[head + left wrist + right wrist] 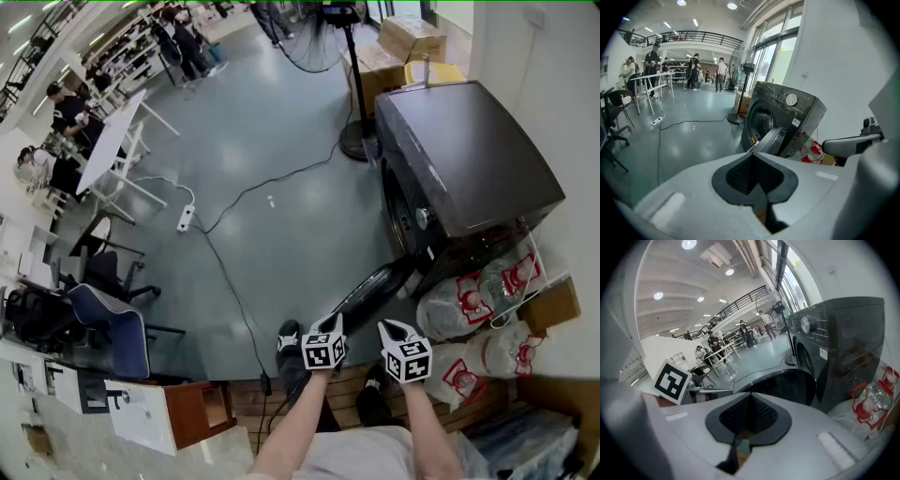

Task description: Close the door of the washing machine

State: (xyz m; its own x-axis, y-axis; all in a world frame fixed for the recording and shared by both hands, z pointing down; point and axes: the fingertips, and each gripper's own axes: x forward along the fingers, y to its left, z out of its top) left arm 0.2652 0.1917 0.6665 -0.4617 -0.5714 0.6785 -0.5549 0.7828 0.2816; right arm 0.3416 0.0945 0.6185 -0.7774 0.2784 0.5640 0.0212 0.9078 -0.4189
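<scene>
**Head view.** The left gripper (pixel 330 330) and the right gripper (pixel 396 333) are held side by side, low in the frame. Both point toward the washing machine (pixel 469 169). The machine stands ahead of the fingers and to their right. Its door (pixel 375 289) is swung open, and its outer edge lies just ahead of both sets of fingertips, apart from them. Plastic bags (pixel 473 314) with red print lie to the right of the right gripper's fingers, against the machine's side. A black cable (pixel 230 286) runs across the floor to the left of the left gripper's fingers.

**Left gripper view.** The fingers (pixel 693 197) are pressed together, the dark pads meet along the centre line, and nothing is held between them. The open door (pixel 769 140) appears directly beyond the fingertips, with no contact. The washing machine (pixel 787 112) stands behind the door, its drum opening exposed. The right gripper (pixel 853 143) shows to the right of the fingers.

**Right gripper view.** The fingers (pixel 825 441) are pressed together, pad against pad, with nothing gripped. The dark, round door (pixel 783 385) sits immediately beyond the fingertips, not touching them. The washing machine (pixel 839 348) rises ahead and to the right. The plastic bags (pixel 869 401) lie to the right of the fingers. The left gripper's marker cube (pixel 671 380) shows to their left.
</scene>
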